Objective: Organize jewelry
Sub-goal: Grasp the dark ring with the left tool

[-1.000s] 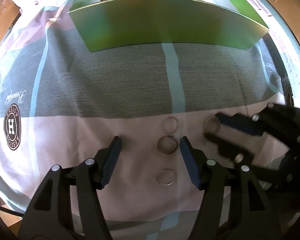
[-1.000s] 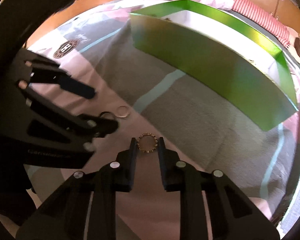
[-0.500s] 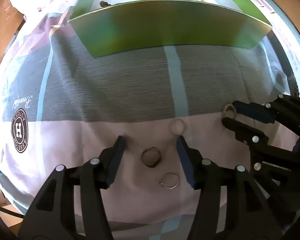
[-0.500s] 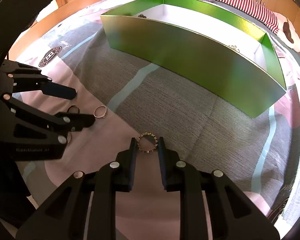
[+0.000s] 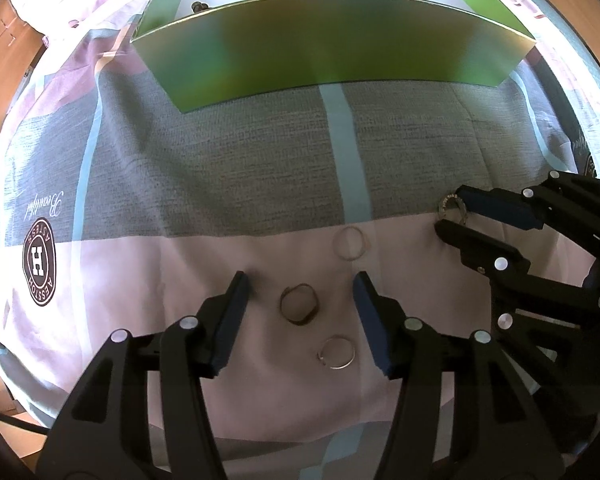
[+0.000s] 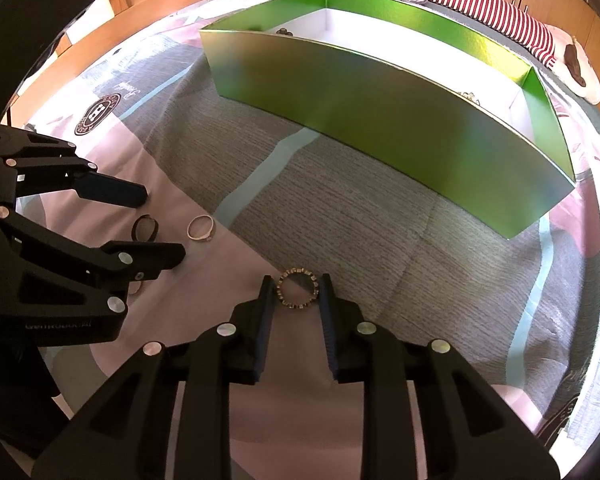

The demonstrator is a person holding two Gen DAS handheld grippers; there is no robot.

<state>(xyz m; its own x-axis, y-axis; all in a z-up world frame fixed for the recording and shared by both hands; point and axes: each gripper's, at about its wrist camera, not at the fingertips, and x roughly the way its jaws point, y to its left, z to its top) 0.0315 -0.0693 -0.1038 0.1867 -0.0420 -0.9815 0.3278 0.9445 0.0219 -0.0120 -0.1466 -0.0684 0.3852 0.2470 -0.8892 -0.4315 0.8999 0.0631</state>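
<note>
My right gripper (image 6: 297, 294) has its jaws easing apart, with the studded ring (image 6: 299, 293) between the tips; the pads stand just off its rim on either side, so I am not clamping it. My left gripper (image 5: 300, 294) stands wide apart, pointing almost straight down over the dark ring (image 5: 299, 303), touching nothing.

I judge the studded ring light, stiff and slippery on smooth pads, the stones likely to catch. The hold I want is across its outer rim, one pad on each side. It lies flat on the bedspread (image 6: 380, 216), its hole facing up, so it has no long axis.

It rests where the pink band of the bedspread meets the grey. The dark ring lies tilted on the pink, and a thin silver ring (image 5: 337, 353) lies flat nearer me, beside my left gripper's right pad. A pale ring (image 5: 351, 243) lies beyond, near the pink band's edge.

The green box (image 6: 380, 116) stands well apart across the grey band, a few small pieces in its corners.
</note>
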